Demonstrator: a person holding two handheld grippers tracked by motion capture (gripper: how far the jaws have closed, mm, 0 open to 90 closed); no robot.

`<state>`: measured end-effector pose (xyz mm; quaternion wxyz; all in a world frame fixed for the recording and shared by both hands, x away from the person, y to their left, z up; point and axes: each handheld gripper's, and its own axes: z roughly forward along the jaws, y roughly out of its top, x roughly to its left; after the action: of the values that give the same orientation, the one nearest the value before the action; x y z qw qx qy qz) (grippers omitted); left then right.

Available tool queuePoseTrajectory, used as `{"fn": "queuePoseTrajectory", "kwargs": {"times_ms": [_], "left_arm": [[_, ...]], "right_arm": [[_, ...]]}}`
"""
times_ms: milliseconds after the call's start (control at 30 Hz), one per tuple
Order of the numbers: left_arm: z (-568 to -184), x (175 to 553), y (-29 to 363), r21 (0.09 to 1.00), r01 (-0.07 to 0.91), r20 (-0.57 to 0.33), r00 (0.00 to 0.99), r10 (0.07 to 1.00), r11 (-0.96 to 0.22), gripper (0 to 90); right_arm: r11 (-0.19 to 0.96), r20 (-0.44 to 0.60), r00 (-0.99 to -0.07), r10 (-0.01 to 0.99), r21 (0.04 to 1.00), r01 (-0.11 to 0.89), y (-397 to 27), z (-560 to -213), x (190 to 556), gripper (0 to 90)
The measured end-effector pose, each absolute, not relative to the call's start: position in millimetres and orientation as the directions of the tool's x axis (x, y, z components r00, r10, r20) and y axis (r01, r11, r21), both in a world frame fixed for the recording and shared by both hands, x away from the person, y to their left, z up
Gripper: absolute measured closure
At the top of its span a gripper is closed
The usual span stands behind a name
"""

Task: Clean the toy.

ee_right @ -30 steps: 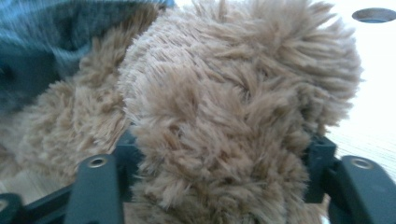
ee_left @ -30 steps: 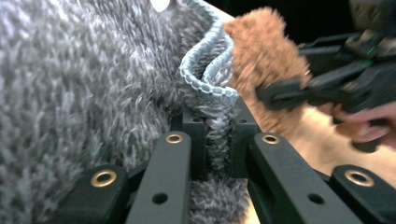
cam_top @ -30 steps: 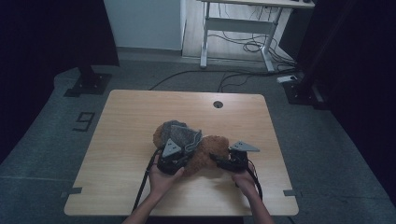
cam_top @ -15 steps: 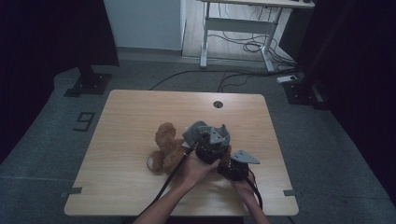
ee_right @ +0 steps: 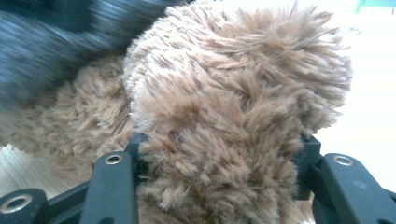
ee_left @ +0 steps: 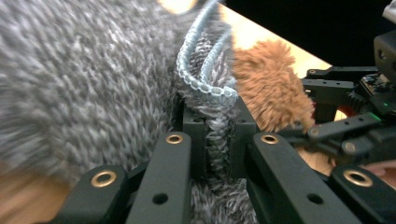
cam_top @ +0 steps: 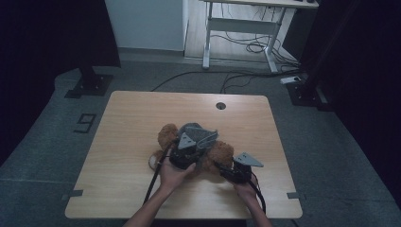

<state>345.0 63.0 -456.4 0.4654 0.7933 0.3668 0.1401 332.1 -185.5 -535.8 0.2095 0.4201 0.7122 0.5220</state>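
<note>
Since a moment ago the left gripper (cam_top: 189, 150) has swung back from the right side of the table (cam_top: 127, 127) to sit over the middle of the bear (cam_top: 220, 153), dragging the grey cloth (cam_top: 201, 134) with it, so the cloth now drapes over the bear's body, with the head (cam_top: 166, 135) poking out at the far left. From above, the right gripper (cam_top: 226, 171) sits just beside the bear's near right end, low on the table. Along the left gripper (ee_left: 218, 140), the jaws are pinched tight on a fold of the cloth (ee_left: 84, 84), its blue trimmed edge (ee_left: 205, 70) rising just past the tips, brown fur (ee_left: 271, 88) beyond. Along the right gripper (ee_right: 219, 158), the jaws have just been closing and are clamped on a thick tuft of the bear (ee_right: 233, 93). To my eye, one hand pins the bear while the other pulls the cloth over it; the dressing looks partway done.
</note>
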Motion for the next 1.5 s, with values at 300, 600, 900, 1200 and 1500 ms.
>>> {"fn": "queuePoseTrajectory", "kwargs": {"times_ms": [300, 600, 900, 1200, 1500], "left_arm": [[-449.7, 351.3, 129.4, 0.84, 0.488, -0.115, 0.585, 0.803, -0.236, 81.5], [-467.1, 363.3, 182.1, 0.793, 0.592, -0.211, 0.487, 0.847, -0.143, 81.4], [-414.6, 353.1, 111.9, 0.866, 0.46, -0.178, 0.648, 0.74, -0.194, 81.2], [-417.5, 367.0, -16.0, 0.835, 0.424, -0.143, 0.782, 0.606, -0.35, 80.8], [-449.2, 380.8, 5.3, 0.79, 0.482, -0.107, 0.716, 0.69, -0.378, 80.9]], "right_arm": [[0.097, 0.144, -0.571, 0.808, 0.924, 0.37, -188.5, -538.0, 332.6, 44.6], [0.095, 0.141, -0.566, 0.812, 0.925, 0.367, -188.3, -538.9, 332.4, 45.3], [0.101, 0.131, -0.564, 0.815, 0.928, 0.36, -188.4, -539.5, 331.3, 45.7], [0.107, 0.123, -0.57, 0.812, 0.929, 0.353, -189.1, -539.7, 331.2, 45.6], [0.119, 0.112, -0.568, 0.815, 0.928, 0.353, -188.3, -539.8, 330.9, 45.6]]}}
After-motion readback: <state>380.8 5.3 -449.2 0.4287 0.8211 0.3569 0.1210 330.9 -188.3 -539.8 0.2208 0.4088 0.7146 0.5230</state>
